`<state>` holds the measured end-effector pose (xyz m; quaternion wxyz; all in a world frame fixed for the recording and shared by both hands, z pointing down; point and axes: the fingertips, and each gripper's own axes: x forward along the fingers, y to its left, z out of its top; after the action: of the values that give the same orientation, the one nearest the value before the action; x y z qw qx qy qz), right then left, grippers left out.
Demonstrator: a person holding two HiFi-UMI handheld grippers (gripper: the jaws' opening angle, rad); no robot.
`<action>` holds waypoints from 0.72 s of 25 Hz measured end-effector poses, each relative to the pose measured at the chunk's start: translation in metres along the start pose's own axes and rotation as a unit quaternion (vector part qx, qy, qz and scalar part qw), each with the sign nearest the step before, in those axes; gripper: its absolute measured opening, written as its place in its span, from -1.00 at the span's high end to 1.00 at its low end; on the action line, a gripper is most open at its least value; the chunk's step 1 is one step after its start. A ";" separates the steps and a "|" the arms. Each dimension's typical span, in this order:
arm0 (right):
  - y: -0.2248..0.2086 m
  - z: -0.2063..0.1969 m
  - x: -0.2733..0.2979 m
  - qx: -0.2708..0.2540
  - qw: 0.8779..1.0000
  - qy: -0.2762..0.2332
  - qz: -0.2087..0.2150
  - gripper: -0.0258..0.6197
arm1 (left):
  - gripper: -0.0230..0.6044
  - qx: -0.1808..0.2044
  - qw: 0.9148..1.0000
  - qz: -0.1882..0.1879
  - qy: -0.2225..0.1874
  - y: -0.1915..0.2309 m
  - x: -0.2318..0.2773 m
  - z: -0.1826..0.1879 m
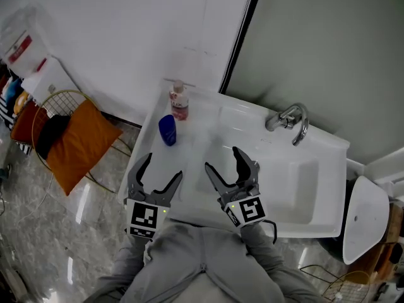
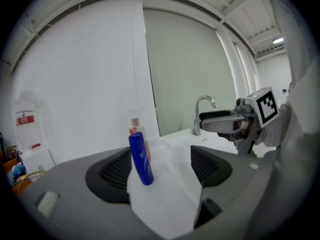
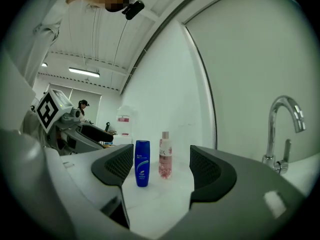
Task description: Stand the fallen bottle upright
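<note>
A blue bottle [image 1: 167, 130] stands upright on the left ledge of the white sink counter [image 1: 189, 188]. Just behind it stands a clear pink bottle [image 1: 179, 101] with a pale cap, also upright. The left gripper view has the blue bottle [image 2: 141, 159] in front of the pink bottle [image 2: 135, 129]. From the right gripper view the blue bottle [image 3: 142, 163] and the pink bottle [image 3: 165, 155] stand side by side. My left gripper [image 1: 161, 169] and right gripper [image 1: 221, 159] hover over the counter's near edge, both open and empty, short of the bottles.
A chrome tap [image 1: 290, 120] rises at the back of the basin [image 1: 278, 175], to the right of the bottles. On the floor to the left, a wire basket [image 1: 60, 100] holds an orange cushion [image 1: 79, 141]. A white bin [image 1: 363, 216] stands at the right.
</note>
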<state>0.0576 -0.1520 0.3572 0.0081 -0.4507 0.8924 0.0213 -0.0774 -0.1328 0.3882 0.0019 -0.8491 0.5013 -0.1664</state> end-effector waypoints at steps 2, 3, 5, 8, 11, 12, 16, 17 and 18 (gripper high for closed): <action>-0.010 -0.001 -0.010 0.003 1.000 0.002 -0.018 -0.11 | -0.35 0.003 1.000 -0.001 -0.002 -0.001 0.003 0.004; -0.016 -0.002 -0.014 0.005 1.000 0.003 -0.028 -0.11 | -0.35 0.005 1.000 -0.002 -0.003 -0.001 0.005 0.005; -0.028 -0.002 -0.023 0.014 0.999 0.002 -0.048 -0.11 | -0.35 0.008 1.000 -0.003 -0.004 -0.001 0.008 0.008; -0.042 -0.006 -0.035 0.032 0.997 -0.003 -0.074 -0.11 | -0.35 0.010 1.000 -0.003 -0.008 -0.002 0.011 0.011; -0.052 -0.011 -0.044 0.042 0.995 -0.004 -0.095 -0.11 | -0.35 0.013 1.000 -0.004 -0.009 -0.003 0.014 0.012; -0.054 -0.013 -0.048 0.044 0.994 -0.004 -0.100 -0.11 | -0.35 0.014 1.000 -0.005 -0.008 -0.003 0.015 0.013; -0.060 -0.008 -0.055 0.051 0.992 -0.005 -0.117 -0.11 | -0.35 0.017 1.000 -0.008 -0.011 -0.005 0.018 0.016; -0.061 -0.007 -0.056 0.052 0.991 -0.005 -0.120 -0.11 | -0.35 0.017 1.000 -0.009 -0.012 -0.005 0.019 0.017; -0.062 -0.007 -0.057 0.053 0.991 -0.005 -0.123 -0.11 | -0.35 0.018 1.000 -0.010 -0.012 -0.006 0.020 0.018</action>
<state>0.1415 -0.1431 0.3646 0.0386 -0.5556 0.8302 -0.0248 -0.0586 -0.1495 0.3783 0.0217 -0.8557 0.4898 -0.1654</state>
